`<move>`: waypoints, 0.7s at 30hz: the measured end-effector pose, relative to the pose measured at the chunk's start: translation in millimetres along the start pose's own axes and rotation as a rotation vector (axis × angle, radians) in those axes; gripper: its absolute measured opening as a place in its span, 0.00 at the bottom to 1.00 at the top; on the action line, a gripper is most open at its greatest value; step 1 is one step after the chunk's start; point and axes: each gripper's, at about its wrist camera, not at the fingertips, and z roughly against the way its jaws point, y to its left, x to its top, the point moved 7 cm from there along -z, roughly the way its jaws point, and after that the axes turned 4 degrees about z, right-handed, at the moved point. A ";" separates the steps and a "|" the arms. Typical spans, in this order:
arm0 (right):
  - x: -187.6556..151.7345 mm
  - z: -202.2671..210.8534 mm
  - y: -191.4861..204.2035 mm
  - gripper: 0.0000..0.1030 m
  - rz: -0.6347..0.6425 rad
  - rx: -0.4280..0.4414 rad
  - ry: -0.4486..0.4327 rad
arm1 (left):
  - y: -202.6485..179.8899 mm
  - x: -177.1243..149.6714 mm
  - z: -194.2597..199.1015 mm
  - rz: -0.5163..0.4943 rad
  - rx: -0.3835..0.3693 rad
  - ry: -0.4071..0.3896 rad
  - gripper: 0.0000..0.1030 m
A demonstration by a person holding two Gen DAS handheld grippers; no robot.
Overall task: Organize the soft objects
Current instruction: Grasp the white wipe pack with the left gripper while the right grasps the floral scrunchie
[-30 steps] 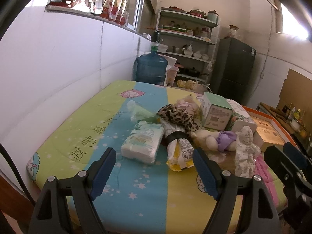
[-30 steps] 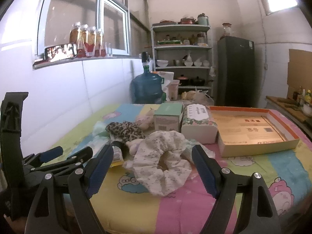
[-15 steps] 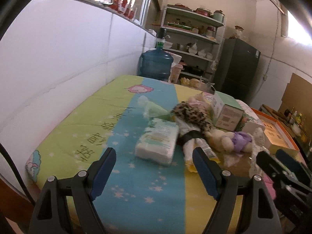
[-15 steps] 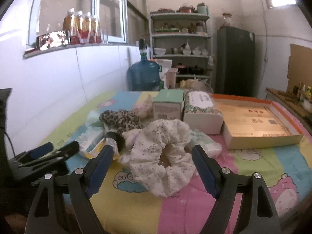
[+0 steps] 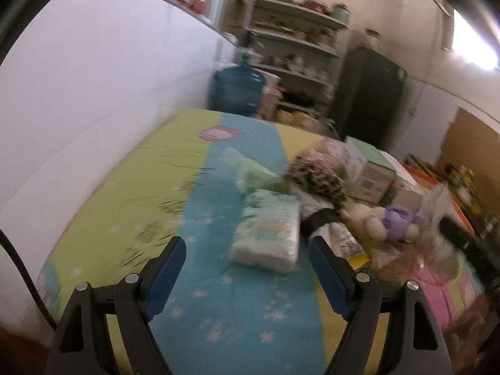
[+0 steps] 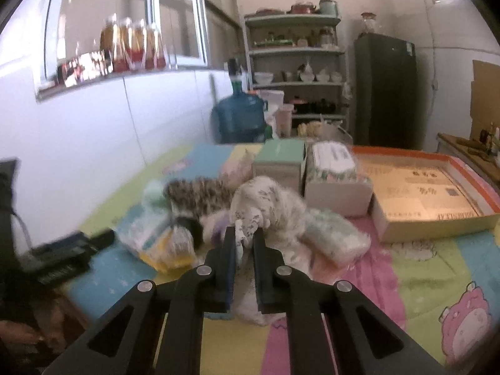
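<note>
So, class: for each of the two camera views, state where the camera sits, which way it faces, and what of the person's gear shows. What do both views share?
Left wrist: on the left gripper, looking along open fingers at the tissue pack on the bed.
Right wrist: on the right gripper, shut on the white floral scrunchie, facing the shelves; the left gripper shows.
Shared: leopard scrunchie, water jug.

A blue water jug (image 6: 240, 117) is seen on the floor against the white wall, beside a shelving unit (image 6: 297, 62) loaded with bowls and pots. A dark refrigerator (image 6: 386, 90) is placed to its right. Bottles (image 6: 134, 45) are lined along the window sill.
</note>
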 end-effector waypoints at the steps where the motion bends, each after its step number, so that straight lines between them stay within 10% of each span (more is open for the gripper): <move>1: 5.8 5.2 0.9 0.09 0.001 0.007 -0.015 | -3.6 1.8 -8.5 -0.015 -0.015 0.028 0.79; 11: 24.2 17.4 7.3 0.09 0.001 0.059 -0.050 | -9.7 -2.7 -57.6 -0.076 -0.003 0.120 0.76; 16: 22.3 12.8 6.3 0.09 -0.004 0.077 -0.036 | -0.8 1.3 -55.7 -0.046 0.037 0.078 0.48; 21: 24.9 3.2 7.0 0.09 0.002 0.100 -0.025 | 7.7 0.5 -45.5 0.014 0.016 0.043 0.42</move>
